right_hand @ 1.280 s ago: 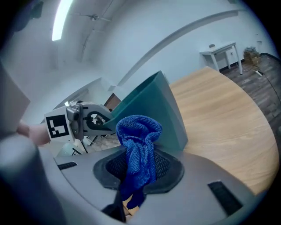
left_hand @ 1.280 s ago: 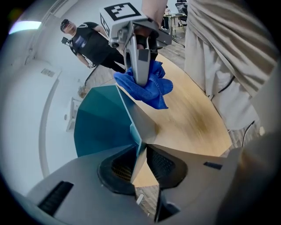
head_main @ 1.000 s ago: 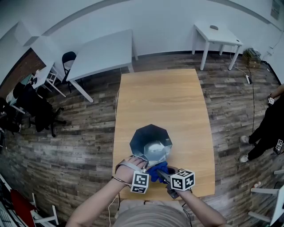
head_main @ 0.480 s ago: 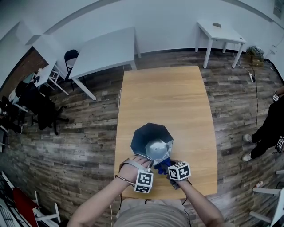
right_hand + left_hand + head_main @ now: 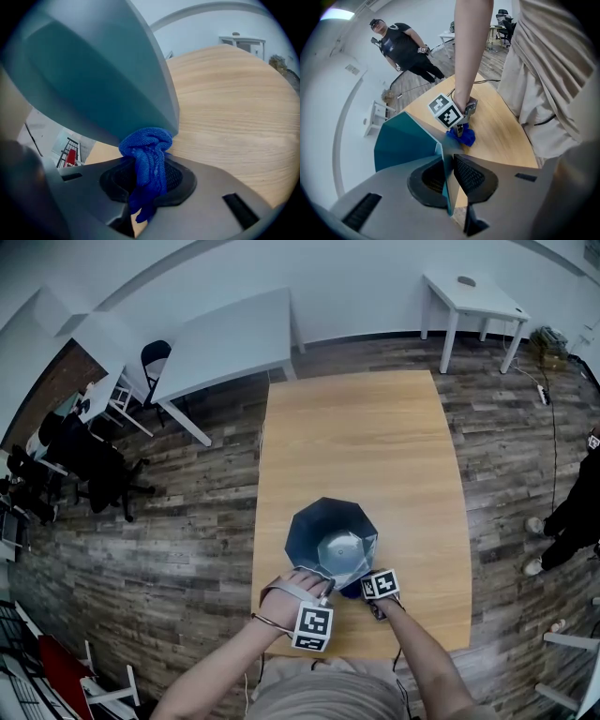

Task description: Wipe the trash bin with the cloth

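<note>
Blue cloth (image 5: 145, 143) sits clamped between the right gripper's (image 5: 149, 182) closed fingers. Its bunched top, just past the fingertips, touches the lower outer wall of the teal trash bin (image 5: 93, 70), close above the wooden table (image 5: 234, 117). The left gripper's (image 5: 447, 176) fingers pinch the bin's thin wall, which runs edge-on between them.

Even, bright indoor light; strong fisheye bending, dark vignetted corners.
</note>
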Motion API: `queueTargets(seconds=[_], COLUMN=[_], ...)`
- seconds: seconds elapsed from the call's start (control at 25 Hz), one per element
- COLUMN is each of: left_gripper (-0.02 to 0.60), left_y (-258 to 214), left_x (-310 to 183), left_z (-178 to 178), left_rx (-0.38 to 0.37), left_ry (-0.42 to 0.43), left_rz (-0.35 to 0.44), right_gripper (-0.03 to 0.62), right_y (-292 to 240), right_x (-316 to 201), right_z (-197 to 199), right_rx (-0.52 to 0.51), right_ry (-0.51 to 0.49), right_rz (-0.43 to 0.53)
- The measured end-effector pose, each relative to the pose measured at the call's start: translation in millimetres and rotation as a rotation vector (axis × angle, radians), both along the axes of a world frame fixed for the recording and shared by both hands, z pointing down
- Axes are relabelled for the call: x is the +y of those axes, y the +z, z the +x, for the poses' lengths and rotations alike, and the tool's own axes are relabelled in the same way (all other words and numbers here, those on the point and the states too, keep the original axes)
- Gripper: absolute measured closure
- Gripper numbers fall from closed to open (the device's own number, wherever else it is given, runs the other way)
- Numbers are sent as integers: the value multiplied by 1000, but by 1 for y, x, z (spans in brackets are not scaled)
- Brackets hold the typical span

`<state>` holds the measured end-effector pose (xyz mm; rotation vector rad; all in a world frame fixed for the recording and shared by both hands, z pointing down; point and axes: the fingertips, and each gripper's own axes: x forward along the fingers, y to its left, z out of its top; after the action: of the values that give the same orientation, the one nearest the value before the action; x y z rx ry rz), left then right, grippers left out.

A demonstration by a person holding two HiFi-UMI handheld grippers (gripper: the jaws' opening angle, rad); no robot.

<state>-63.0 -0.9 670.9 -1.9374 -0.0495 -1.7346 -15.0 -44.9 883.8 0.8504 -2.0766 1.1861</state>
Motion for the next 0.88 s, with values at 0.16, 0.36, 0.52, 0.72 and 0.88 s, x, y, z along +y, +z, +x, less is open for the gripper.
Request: queueTargets(seconds=[0.16, 0.36, 0.52, 0.72, 0.88], left_gripper=[534, 538, 538, 540, 540], left_y=[1, 0, -2, -1, -2], left_x=[-1, -2, -8, -14, -17], left_z=[1, -1, 6, 15, 25], left_rx=[14, 89, 130, 156, 171], left_ry=[-26, -129, -200, -295, -340], left_rz=[-5, -47, -69, -78, -83], right_gripper=[517, 517, 517, 517, 517], right_y=[11, -15, -77, -177, -217], right_x=[-2, 5, 22, 41, 37], right_z=[0, 5, 3, -11, -10], right_rx=[-29, -16, -92, -204, -226], right_ry=[7, 3, -38, -47, 27], right_rz=[6, 49, 123, 289, 357])
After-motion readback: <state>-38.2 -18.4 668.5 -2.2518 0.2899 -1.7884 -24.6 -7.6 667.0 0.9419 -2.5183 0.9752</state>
